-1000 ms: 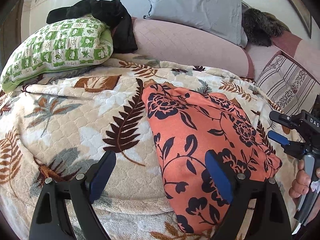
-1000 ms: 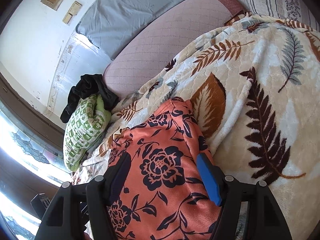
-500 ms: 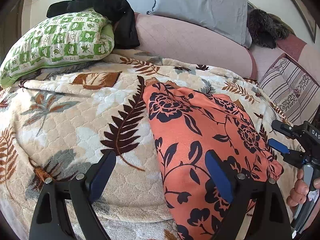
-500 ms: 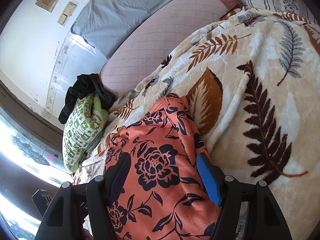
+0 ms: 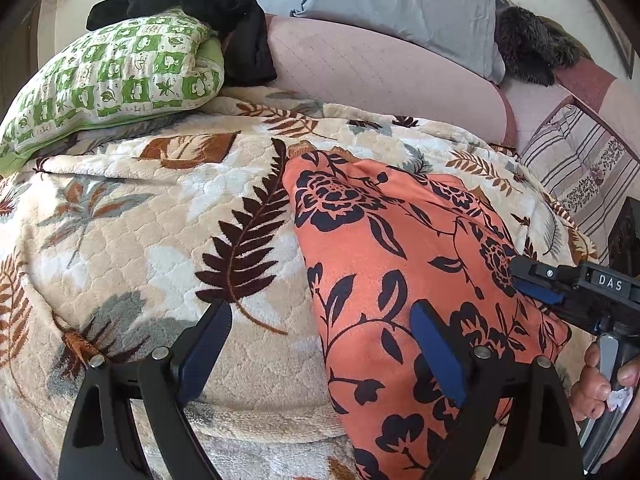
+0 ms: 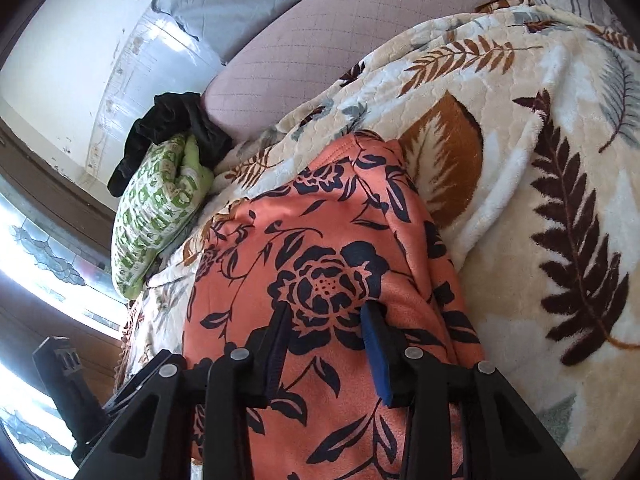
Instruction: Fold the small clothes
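The step in hand looks like taking hold of the orange floral garment (image 5: 404, 264) at its near edge so it can be folded over, and doing that well means pinching a real fold of cloth, not skating across the top layer: the right gripper (image 6: 328, 344) should press down into the fabric as it closes, gather only the garment and none of the leaf-patterned blanket (image 5: 160, 240) beneath, and lift only once the pads bite. Its jaws are closing now, with the printed flower of the garment lying between the two pads, which do not yet look pressed onto the cloth. The left gripper (image 5: 320, 356) stands wide apart and holds nothing; one finger hangs over bare blanket, the other over the garment's left side, so the garment's left edge runs between them. It would do well to take that edge at a matching height so the fold stays square. The garment lies flat on the bed, on top of the blanket, running from the near edge toward the pink headboard cushion (image 5: 384, 80), with the green pillow (image 5: 112, 76) well apart at the far left corner.
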A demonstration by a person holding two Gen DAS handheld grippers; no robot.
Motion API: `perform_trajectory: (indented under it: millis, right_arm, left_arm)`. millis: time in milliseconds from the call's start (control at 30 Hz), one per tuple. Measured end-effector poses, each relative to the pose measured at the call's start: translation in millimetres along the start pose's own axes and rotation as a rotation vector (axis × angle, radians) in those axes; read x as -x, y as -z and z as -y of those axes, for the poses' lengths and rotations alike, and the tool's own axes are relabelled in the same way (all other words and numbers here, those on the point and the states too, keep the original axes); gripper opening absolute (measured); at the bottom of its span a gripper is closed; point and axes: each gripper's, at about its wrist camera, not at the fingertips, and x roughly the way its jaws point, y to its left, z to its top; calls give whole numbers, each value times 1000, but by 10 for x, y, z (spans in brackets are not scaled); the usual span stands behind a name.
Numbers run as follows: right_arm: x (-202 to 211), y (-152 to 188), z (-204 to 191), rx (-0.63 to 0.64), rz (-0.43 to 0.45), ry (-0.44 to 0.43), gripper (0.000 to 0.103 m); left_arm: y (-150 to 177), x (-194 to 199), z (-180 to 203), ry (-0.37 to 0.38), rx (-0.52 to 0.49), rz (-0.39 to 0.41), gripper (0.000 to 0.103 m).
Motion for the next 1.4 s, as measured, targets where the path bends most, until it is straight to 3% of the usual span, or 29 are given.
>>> perform_trajectory:
  millis: [267,400,467,800,1033,1167,1400]
  right_arm:
    - [64,-264,-37,-23,68,-24,41]
    - [-157,-409,4,-44,27,-9,59]
    - [-331,-398,53,-53,-29,28,59]
    - [15,-362,106,-89,-11,-17,60]
    - [284,-358,331,-121,-28,-9,65]
    - [281,-362,548,-166,-90,-45,65]
    - [105,-307,781,-213,-177,-90,66]
  left_arm:
    - [-70,-40,7,6,6,1,91]
    - [-88,-108,9,15,19,-9,91]
    - [-83,-145,20,17,16,-20,91]
    - [-109,-114,9,34,27,-32,91]
    - [-213,-3,-168,169,81,-29,91]
    - [-240,-177,-353,309,145,-164,91]
    - [-180,-363,-477,436,249,-261,91]
